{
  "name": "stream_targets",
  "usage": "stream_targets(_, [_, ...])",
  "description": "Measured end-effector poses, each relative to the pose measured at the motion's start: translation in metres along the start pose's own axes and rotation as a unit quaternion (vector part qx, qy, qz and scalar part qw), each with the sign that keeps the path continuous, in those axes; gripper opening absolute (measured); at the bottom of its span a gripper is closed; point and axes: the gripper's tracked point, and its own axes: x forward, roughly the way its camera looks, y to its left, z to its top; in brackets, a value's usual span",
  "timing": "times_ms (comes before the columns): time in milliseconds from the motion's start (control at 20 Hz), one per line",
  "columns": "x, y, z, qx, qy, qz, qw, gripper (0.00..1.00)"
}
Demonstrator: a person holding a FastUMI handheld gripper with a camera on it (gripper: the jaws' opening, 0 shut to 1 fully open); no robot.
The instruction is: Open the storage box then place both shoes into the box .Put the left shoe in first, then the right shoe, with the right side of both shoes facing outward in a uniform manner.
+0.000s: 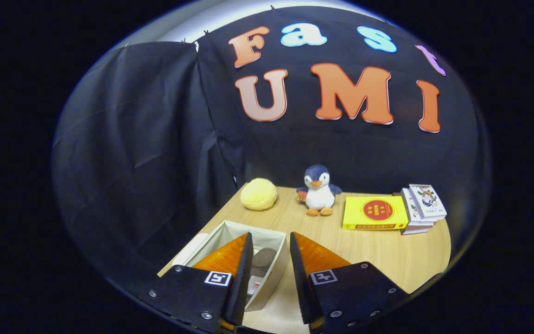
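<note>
Storage box (267, 241) open on desk (387, 255), just ahead of my tongs (270, 246), partly behind left finger. Dark shoe (263, 260) lies inside; which shoe, cannot tell. Tongs parted, holding nothing, raised above box and tilted down toward it, I judge after release. Beyond box: penguin toy (319, 190), yellow ball (258, 194), books (422, 208).
</note>
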Motion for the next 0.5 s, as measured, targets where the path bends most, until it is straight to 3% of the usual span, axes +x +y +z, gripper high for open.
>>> stream_targets(350, [-0.066, -0.080, 0.055, -0.039, -0.111, -0.051, 0.992, 0.67])
stream_targets(500, [-0.090, -0.114, 0.064, -0.045, -0.142, -0.080, 0.986, 0.81])
